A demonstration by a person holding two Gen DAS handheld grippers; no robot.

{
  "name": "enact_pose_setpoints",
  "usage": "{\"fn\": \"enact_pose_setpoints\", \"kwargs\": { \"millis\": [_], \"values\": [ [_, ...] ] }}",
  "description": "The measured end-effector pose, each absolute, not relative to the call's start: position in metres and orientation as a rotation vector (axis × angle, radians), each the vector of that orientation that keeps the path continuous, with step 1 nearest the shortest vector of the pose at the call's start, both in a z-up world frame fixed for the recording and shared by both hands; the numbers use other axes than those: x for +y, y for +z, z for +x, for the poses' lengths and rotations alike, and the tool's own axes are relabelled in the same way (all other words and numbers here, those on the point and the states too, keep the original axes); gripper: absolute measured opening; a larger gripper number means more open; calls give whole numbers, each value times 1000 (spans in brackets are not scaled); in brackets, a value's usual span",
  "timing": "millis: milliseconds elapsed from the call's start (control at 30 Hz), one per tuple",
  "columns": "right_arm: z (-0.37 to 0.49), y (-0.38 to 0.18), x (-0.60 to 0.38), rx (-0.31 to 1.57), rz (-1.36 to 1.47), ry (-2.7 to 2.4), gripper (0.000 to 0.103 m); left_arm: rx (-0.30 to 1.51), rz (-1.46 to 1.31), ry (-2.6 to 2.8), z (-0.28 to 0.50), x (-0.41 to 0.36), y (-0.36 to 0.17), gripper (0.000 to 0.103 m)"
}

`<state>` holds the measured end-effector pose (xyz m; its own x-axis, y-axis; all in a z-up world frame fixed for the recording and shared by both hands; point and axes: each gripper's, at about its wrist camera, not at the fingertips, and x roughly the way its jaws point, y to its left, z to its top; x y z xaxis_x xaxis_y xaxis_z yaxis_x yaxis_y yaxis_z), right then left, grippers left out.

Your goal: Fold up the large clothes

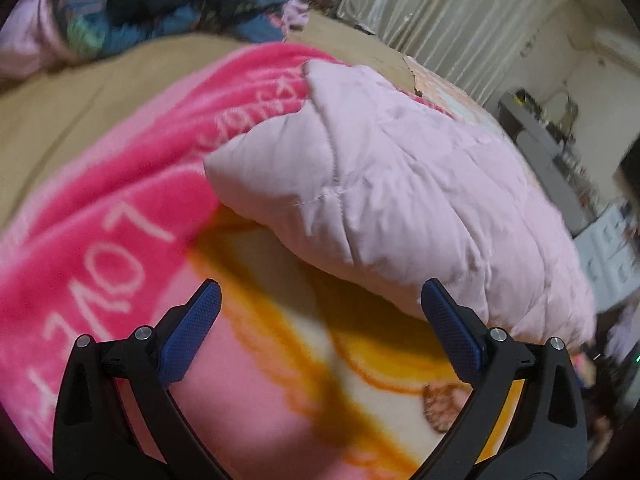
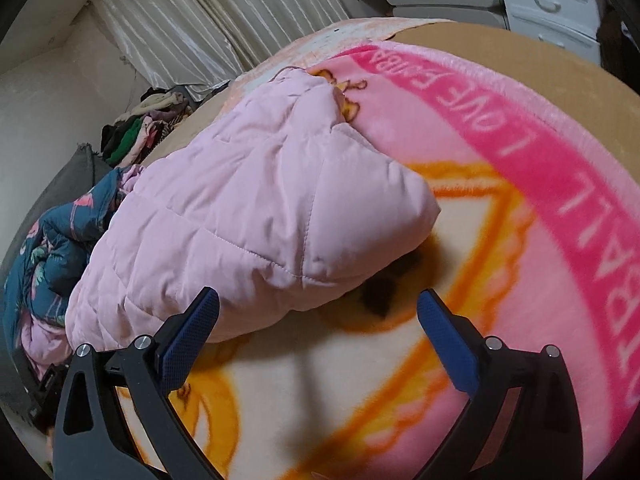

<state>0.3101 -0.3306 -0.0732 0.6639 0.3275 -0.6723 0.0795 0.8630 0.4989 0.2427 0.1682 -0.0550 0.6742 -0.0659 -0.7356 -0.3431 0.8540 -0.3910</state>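
A pale pink quilted padded garment (image 1: 400, 200) lies folded in a bundle on a pink and orange fleece blanket (image 1: 120, 184). It also shows in the right wrist view (image 2: 248, 216) on the same blanket (image 2: 520, 184). My left gripper (image 1: 320, 300) is open and empty, hovering just short of the bundle's near edge. My right gripper (image 2: 318, 308) is open and empty, its left fingertip (image 2: 208, 304) close to the bundle's near corner.
A dark blue patterned quilt (image 1: 172, 4) lies heaped beyond the blanket, also in the right wrist view (image 2: 48, 248). A clothes pile (image 2: 144, 128) sits near the pale curtain (image 2: 208, 12). White drawers (image 2: 548, 0) stand at the far side. Tan bedding (image 1: 80, 88) surrounds the blanket.
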Motion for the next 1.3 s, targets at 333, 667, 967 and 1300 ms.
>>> {"fn": "enact_pose_setpoints", "kwargs": {
  "millis": [333,667,967,1300],
  "values": [
    [335,-79,-325,856,626,174,99,817,-754,62,277,175,-60,93],
    [353,-86,-322,862,678,176,99,833,-767,70,297,173,-69,95],
    [363,-94,-323,855,737,173,99,831,-792,85,307,173,-74,95],
    [376,-96,-317,839,768,160,99,833,-833,104,319,171,-81,95]
  ]
}}
